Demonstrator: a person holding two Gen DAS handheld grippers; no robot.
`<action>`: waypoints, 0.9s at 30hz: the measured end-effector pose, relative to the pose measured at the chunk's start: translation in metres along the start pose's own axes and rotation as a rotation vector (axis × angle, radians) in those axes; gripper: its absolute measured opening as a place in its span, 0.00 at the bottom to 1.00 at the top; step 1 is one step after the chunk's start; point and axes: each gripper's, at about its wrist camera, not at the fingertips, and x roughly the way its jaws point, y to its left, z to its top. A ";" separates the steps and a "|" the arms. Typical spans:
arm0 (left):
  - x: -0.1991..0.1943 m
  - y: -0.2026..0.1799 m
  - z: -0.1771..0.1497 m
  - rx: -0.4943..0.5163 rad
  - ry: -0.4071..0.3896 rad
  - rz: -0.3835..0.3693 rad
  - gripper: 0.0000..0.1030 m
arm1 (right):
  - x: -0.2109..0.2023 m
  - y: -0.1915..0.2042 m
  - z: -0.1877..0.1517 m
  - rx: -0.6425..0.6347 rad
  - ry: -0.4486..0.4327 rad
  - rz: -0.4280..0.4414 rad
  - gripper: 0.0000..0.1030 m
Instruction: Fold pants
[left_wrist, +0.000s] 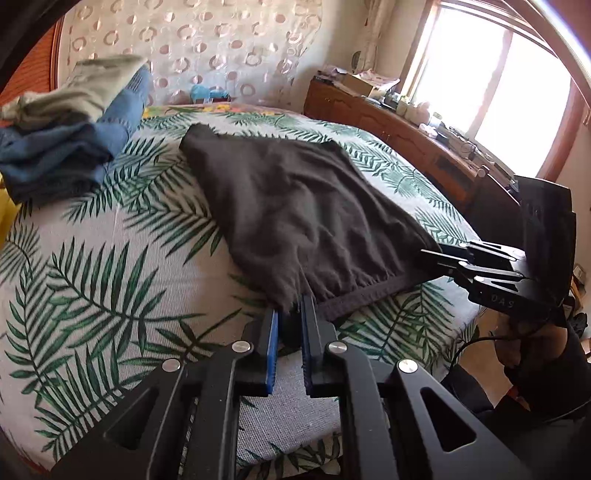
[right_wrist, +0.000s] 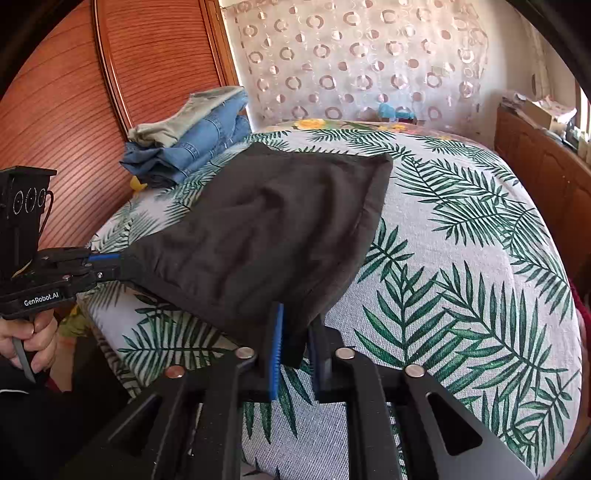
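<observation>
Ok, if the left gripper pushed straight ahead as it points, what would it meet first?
The dark pants it already pinches: the left gripper points along them up the bed, so more of that fabric, probably bunching.

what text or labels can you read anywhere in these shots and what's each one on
"GenRobot.AI": white print on the side of the left tool, seen from the right wrist view.
"DAS": faint letters on the body of the right tool, seen upside down from the left wrist view; reading uncertain.
Items on the wooden sideboard: too small and blurred to read.
</observation>
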 end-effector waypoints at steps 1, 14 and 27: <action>0.001 0.000 -0.002 -0.001 0.001 0.001 0.11 | 0.001 0.000 -0.001 0.000 0.005 -0.032 0.29; -0.002 -0.001 -0.006 0.007 -0.028 -0.004 0.11 | 0.014 0.021 -0.001 -0.037 0.026 -0.011 0.14; -0.064 -0.023 0.018 0.049 -0.150 -0.081 0.11 | -0.043 0.005 0.018 -0.002 -0.073 0.093 0.11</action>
